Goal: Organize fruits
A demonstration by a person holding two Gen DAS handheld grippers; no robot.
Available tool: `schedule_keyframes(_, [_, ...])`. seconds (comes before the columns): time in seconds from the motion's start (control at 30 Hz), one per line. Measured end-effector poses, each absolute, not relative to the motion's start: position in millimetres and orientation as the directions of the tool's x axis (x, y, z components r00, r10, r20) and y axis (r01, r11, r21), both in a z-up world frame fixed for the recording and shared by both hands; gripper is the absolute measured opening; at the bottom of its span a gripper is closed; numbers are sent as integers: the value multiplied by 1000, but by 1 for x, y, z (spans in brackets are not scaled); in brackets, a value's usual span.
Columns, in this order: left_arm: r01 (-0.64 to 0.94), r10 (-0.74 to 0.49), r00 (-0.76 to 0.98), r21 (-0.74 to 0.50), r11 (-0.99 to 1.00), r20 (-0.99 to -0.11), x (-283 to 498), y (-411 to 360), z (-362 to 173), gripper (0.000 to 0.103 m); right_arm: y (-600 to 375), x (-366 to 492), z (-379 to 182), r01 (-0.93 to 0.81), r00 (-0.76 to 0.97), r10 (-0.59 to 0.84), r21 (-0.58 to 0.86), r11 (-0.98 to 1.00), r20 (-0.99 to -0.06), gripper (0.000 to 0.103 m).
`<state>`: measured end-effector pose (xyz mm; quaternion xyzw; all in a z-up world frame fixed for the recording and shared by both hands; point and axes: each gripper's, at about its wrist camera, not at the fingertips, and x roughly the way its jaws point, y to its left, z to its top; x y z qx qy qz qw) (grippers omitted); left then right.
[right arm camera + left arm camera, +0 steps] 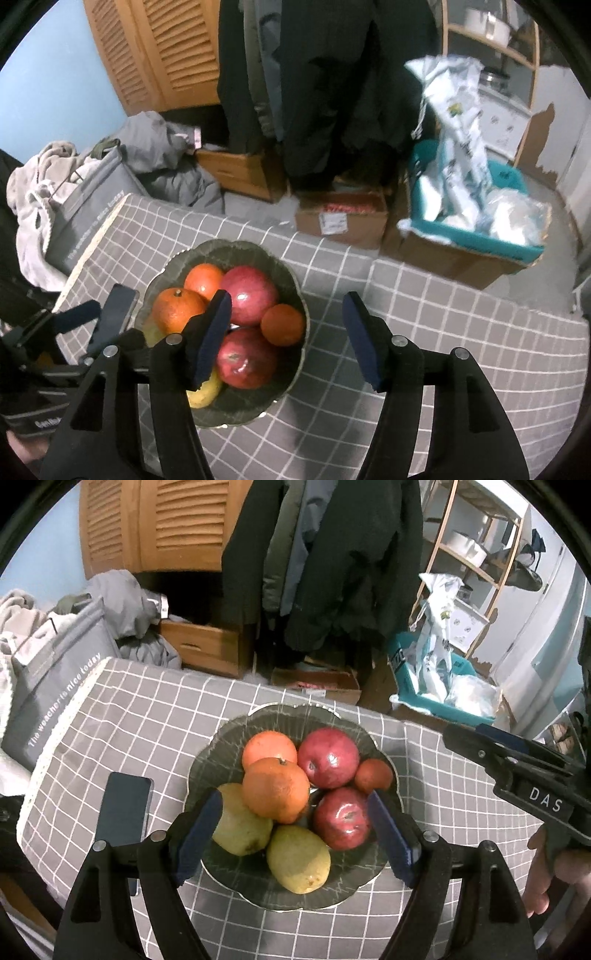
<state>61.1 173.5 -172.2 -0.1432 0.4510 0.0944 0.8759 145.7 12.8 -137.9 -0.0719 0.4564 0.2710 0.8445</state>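
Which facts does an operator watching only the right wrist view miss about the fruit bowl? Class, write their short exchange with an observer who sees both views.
Operator: How many pears are there?
Observer: Two. The left pear and the near pear lie side by side at the near side of the bowl.
Operator: Are the left tongs holding anything?
Observer: No. The left tongs are open above the fruit and grip nothing.

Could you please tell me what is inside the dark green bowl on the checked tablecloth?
The bowl holds three oranges, two red apples and two yellow pears, piled together. Whatever lies beneath the pile is covered.
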Motion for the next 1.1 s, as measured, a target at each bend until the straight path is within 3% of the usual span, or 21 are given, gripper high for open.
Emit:
schedule_keyframes(0.57, [-257, 94, 697, -126, 958, -711, 27, 151, -96, 95, -19, 96, -58, -498, 620, 347, -11, 867, -704, 79])
schedule_keyframes(0.7, [-247, 103, 729, -119, 962, -677, 18, 144, -78, 101, -31, 88, -41, -484, 651, 345, -19, 875, -677, 80])
schedule_keyframes(1.1, [-233, 149, 807, -77, 969, -572, -10, 125, -34, 102, -59, 61, 0, -462, 717, 362, -18, 886, -596, 81])
